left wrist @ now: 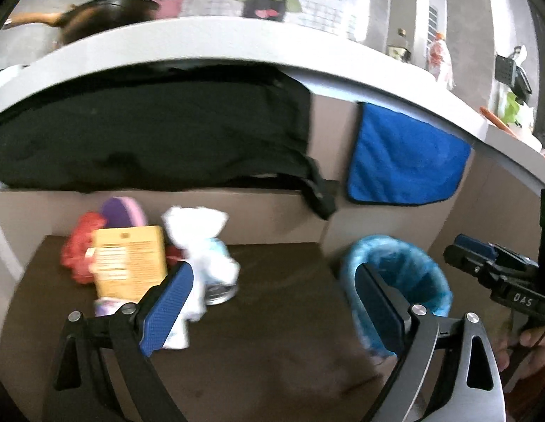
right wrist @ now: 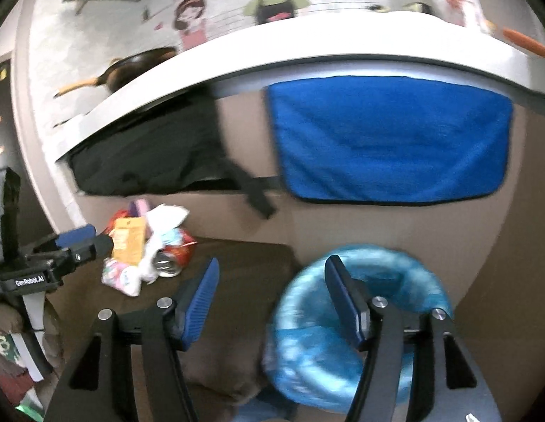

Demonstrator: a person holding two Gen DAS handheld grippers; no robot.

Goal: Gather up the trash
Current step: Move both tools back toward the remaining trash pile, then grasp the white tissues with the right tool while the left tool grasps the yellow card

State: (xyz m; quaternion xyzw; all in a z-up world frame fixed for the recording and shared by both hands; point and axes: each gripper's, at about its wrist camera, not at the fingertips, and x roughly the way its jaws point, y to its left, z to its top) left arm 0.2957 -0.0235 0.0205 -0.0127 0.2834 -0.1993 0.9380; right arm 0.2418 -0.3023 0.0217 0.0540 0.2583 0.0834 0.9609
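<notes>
Trash heap (left wrist: 146, 260) on brown surface; blue-lined bin (left wrist: 409, 274) beside, upright.

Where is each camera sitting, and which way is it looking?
Left wrist view: it sits on the left gripper, looking forward and down at the pile of crumpled wrappers, yellow carton and can on the dark brown table; its open blue-padded fingers and the right gripper show.
Right wrist view: it sits on the right gripper, facing the round bin with a light blue liner; its open fingers and the left gripper show.
Both share the pile, bin, table and hanging blue cloth.
</notes>
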